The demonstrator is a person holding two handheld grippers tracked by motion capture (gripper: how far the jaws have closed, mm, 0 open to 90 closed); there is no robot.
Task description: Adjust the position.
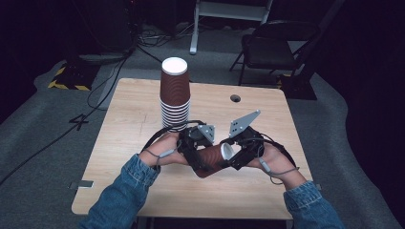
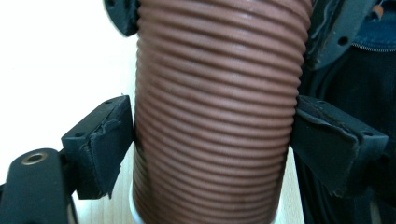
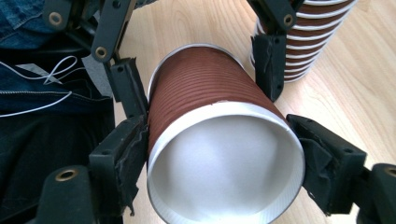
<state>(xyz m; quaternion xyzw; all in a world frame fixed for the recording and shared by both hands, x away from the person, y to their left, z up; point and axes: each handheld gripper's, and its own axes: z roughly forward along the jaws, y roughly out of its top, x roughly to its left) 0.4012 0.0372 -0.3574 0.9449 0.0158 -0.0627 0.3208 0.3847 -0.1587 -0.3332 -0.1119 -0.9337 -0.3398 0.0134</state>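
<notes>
Brown ribbed paper cup [image 1: 212, 160] held on its side above table [image 1: 138, 114], white interior empty. Left gripper [image 1: 193, 155] clamps its base end; right gripper [image 1: 236, 155] pinches the open rim. Hands level, facing each other. Stack of inverted cups [image 1: 175, 93] stands behind, left of centre.

Cup stack [image 1: 175, 95] blocks table [image 1: 143, 114] rear-left, just behind grippers; right side open
</notes>
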